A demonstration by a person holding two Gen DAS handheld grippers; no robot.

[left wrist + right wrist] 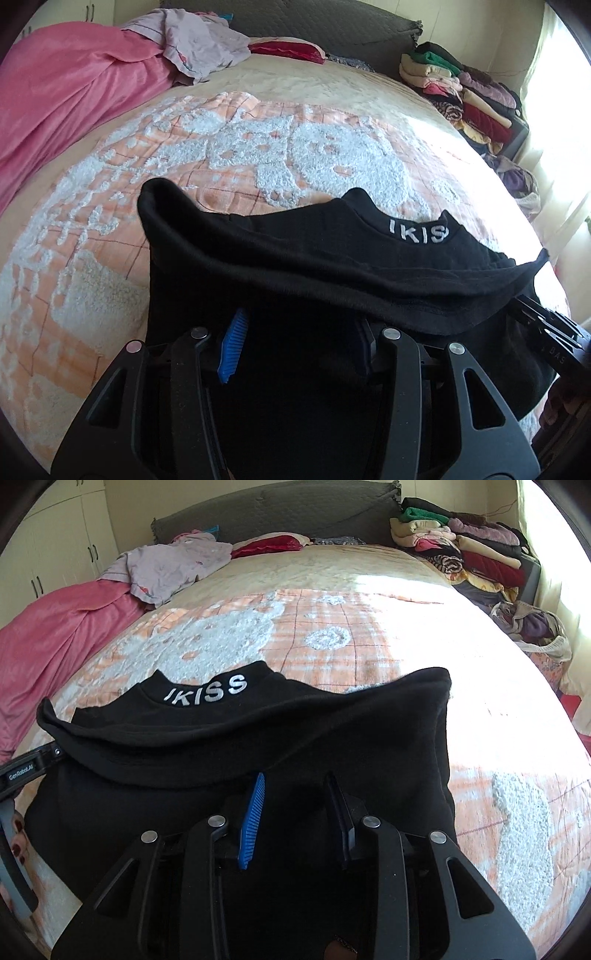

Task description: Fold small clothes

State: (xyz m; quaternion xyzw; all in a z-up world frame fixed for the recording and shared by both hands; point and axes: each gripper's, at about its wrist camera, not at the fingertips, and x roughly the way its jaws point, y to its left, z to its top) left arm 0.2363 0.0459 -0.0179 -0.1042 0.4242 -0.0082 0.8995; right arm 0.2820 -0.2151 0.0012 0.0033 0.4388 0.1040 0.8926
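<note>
— What's closest to the lens?

— The left gripper, its black linkage filling the bottom of the left wrist view. One blue ribbed pad shows; the other finger is mostly under cloth. The black garment drapes right over both fingers.

— Are the jaws clamped on it?

— They stand apart with dark fabric lying between and over them. I cannot tell if any fold is actually pinched; the cloth hides the tips.

— And the right side?

— Same picture. The right gripper has its jaws spread, a blue pad on one side, and the black garment slung across and ahead of them, its collar with white "KISS" lettering up beyond the fingers.

— Where does the garment sit overall?

— Spanning both grippers, hanging down below the jaws, over the peach and white bedspread.

— Beyond that?

— Far ahead of the jaws, a lilac garment on a pink blanket to one side, and a stack of folded clothes to the other, by the grey headboard.
</note>
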